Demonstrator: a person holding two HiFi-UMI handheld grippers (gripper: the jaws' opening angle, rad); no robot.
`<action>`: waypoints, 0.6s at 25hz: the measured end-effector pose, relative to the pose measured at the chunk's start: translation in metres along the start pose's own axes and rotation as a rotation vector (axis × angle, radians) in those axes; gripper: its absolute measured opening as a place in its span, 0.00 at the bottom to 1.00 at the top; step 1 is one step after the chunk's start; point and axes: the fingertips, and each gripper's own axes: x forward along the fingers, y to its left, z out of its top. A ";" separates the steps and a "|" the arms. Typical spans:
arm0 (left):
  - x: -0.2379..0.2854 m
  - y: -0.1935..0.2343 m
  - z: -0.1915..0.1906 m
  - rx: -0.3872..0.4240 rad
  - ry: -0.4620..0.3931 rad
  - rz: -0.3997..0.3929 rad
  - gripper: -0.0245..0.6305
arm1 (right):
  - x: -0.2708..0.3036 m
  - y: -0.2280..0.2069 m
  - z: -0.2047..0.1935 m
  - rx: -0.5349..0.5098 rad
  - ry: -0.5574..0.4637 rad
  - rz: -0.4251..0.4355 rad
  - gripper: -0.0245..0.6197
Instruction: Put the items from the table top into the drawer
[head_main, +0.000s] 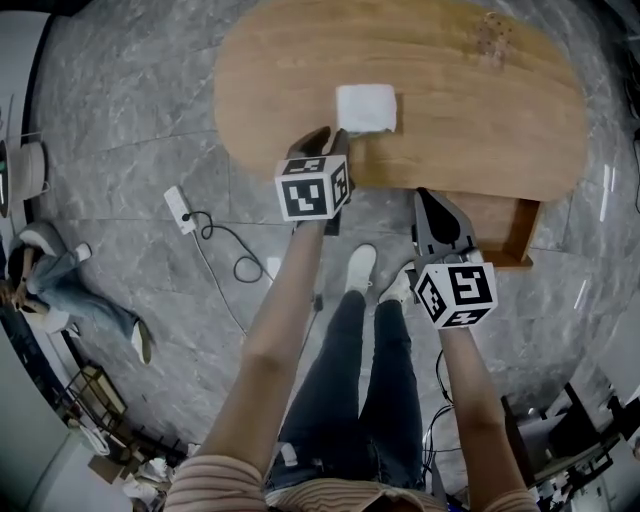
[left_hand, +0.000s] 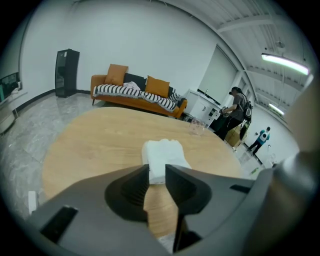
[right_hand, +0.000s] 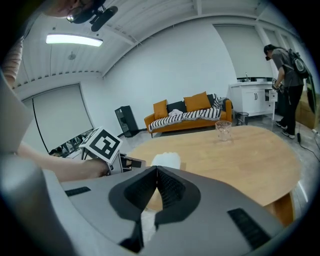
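Note:
A folded white cloth lies on the oval wooden table near its front edge. My left gripper is at the cloth's left near corner. In the left gripper view its jaws stand a little apart, and the cloth sits just past the tips of the left gripper. A clear glass stands at the table's far right. Under the front right edge the wooden drawer is pulled out. My right gripper hovers by the drawer's left end, shut and empty.
On the grey marble floor to the left lie a white power strip and its black cable. A person sits on the floor at far left. An orange sofa and a person at a counter are beyond the table.

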 end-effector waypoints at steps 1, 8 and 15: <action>0.004 0.001 -0.001 -0.003 0.001 0.001 0.16 | 0.007 -0.001 -0.002 -0.001 0.001 0.002 0.05; 0.025 0.007 -0.006 -0.047 0.001 0.007 0.17 | 0.047 -0.015 -0.012 0.018 0.014 0.004 0.05; 0.043 0.012 -0.002 -0.062 0.004 -0.012 0.18 | 0.073 -0.017 -0.016 0.017 0.022 0.013 0.05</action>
